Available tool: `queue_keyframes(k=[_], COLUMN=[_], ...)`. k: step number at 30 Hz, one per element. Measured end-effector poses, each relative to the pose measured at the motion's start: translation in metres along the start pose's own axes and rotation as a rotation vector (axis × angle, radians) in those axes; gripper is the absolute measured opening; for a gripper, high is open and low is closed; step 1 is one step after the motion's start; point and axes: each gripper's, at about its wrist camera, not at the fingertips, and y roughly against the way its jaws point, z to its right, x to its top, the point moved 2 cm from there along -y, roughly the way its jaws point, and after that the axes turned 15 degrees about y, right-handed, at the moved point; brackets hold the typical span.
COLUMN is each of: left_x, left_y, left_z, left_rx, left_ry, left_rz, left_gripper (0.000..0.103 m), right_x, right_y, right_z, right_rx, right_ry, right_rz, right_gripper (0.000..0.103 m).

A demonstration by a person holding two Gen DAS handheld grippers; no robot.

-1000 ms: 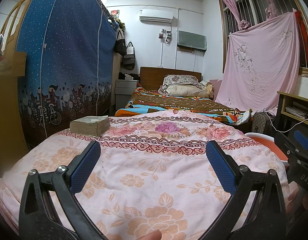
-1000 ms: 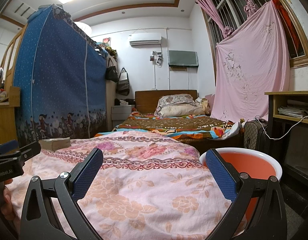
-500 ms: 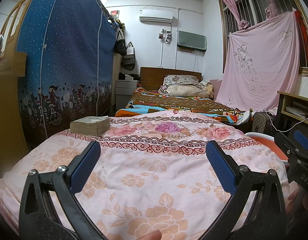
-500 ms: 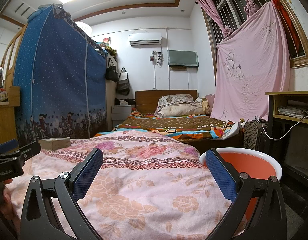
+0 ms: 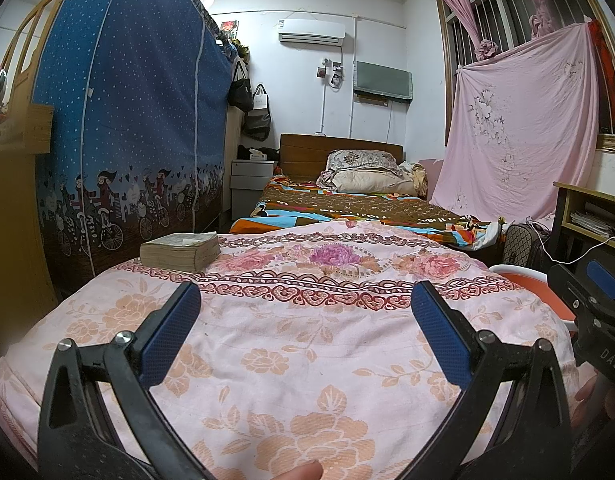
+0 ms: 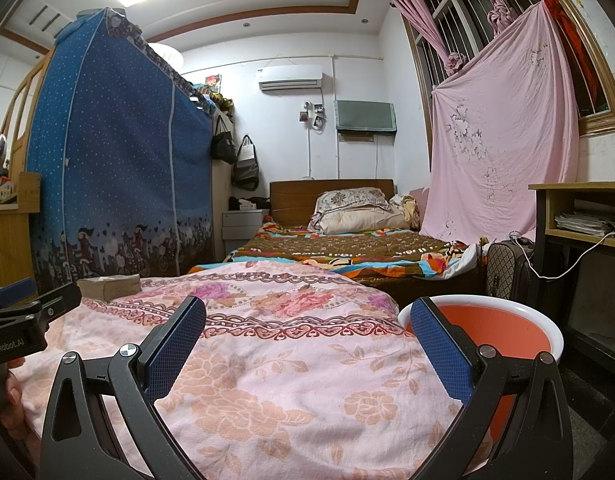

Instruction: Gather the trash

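Note:
My left gripper (image 5: pixel 306 304) is open and empty, held low over the pink floral bedspread (image 5: pixel 307 344). My right gripper (image 6: pixel 307 318) is open and empty over the same bedspread (image 6: pixel 267 360), to the right of the left one. An orange bin with a white rim (image 6: pixel 503 324) stands at the bed's right side, partly behind my right finger; its edge shows in the left wrist view (image 5: pixel 523 276). I see no loose trash on the bedspread.
A thick worn book (image 5: pixel 180 251) lies at the bed's far left; it also shows in the right wrist view (image 6: pixel 109 285). A blue fabric wardrobe (image 5: pixel 119 120) stands left. A second bed (image 5: pixel 347 204) lies beyond. A wooden desk (image 6: pixel 579 216) and bag (image 6: pixel 507 270) are right.

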Motion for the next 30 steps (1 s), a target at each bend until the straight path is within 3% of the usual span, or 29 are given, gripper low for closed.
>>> queue_keyframes(k=[13, 20, 30], left_x=[0.0012, 0.0040, 0.0013], left_y=[0.0011, 0.0054, 0.0052], left_z=[-0.0013, -0.0009, 0.0023], left_rx=[0.000, 0.047, 0.052], left_ry=[0.011, 0.008, -0.004], left_rz=[0.001, 0.042, 0.045], left_gripper=[0.092, 0.091, 0.091], right_x=[0.0002, 0.0005, -0.0060], right_y=[-0.0001, -0.0001, 0.0001], right_z=[-0.0002, -0.0002, -0.0019], right_rx=[0.001, 0.001, 0.006], right_ry=[0.000, 0.001, 0.002], right_rz=[-0.001, -0.001, -0.007], right_gripper=[0.103, 0.103, 0.103])
